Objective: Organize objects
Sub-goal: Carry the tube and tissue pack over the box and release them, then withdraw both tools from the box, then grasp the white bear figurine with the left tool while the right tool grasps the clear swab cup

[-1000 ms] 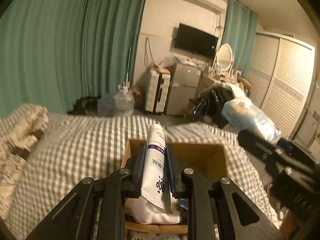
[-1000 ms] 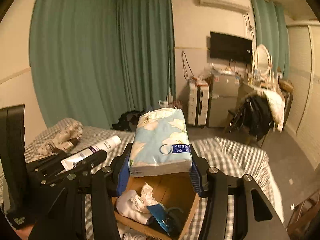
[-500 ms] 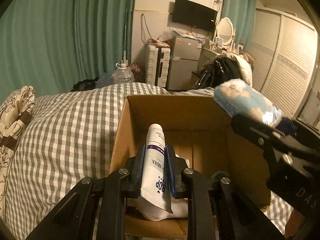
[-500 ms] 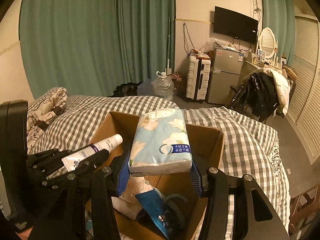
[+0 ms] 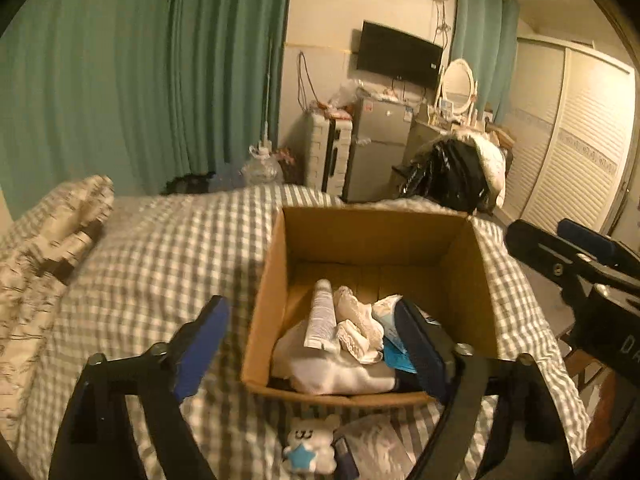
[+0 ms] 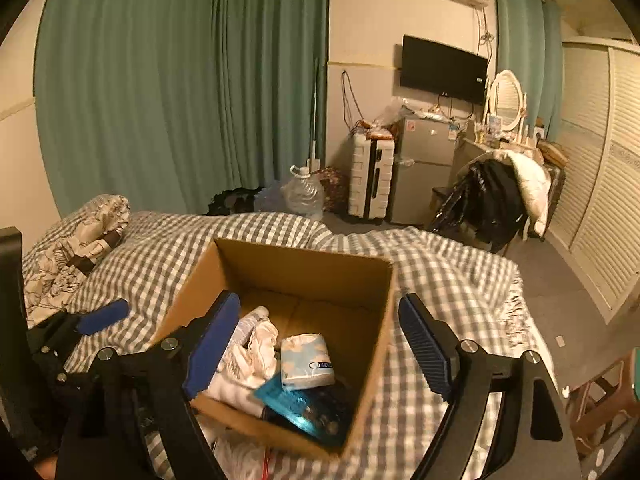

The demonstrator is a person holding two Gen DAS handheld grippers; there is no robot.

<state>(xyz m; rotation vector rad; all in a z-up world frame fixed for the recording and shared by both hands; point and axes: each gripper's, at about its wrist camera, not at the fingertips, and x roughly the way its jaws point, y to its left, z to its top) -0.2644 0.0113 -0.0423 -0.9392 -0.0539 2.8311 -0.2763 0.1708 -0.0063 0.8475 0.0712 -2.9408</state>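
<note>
Two grippers hung over an open cardboard box that sat on a bed covered in grey-and-white checked bedding. The left gripper had its jaws spreading wide with nothing pressed between the blue pads; the white tube lay loose inside the box, along its left wall, resting on white cloth. The right gripper was likewise opening, its pads clear of everything, and the pale blue tissue pack lay in the box toward its near right corner, touching a teal packet beneath it. Just outside the box's near edge, on the bedding, sat a small white bear toy with a blue star. A patterned pillow lay at the bed's far left corner, well apart from the box.
</note>
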